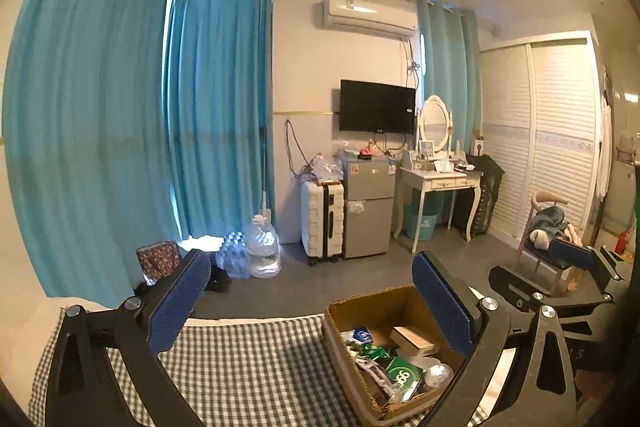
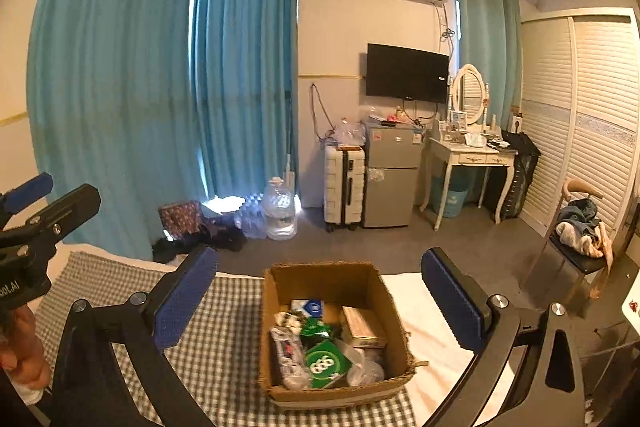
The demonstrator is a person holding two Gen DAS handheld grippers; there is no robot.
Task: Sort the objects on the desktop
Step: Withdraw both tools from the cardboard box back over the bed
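Observation:
A brown cardboard box [image 2: 276, 367] stands on the checked cloth [image 2: 224, 339]; it also shows in the left wrist view [image 1: 340, 343]. It holds a green "999" packet [image 2: 326, 363], a tan box [image 2: 362, 327], a blue-white packet [image 2: 312, 307] and plastic-wrapped items. My right gripper [image 2: 316, 303] is open and empty, held above the box. My left gripper [image 1: 312, 301] is open and empty, above the cloth just left of the box. The left gripper also shows at the left edge of the right wrist view [image 2: 36, 211].
The cloth-covered table ends at a far edge with grey floor beyond. On the floor stand water jugs [image 2: 280, 211], a white suitcase [image 2: 344, 183], a small fridge [image 2: 390, 175] and a dressing table [image 2: 468, 163]. A chair with clothes [image 2: 580, 231] is at the right.

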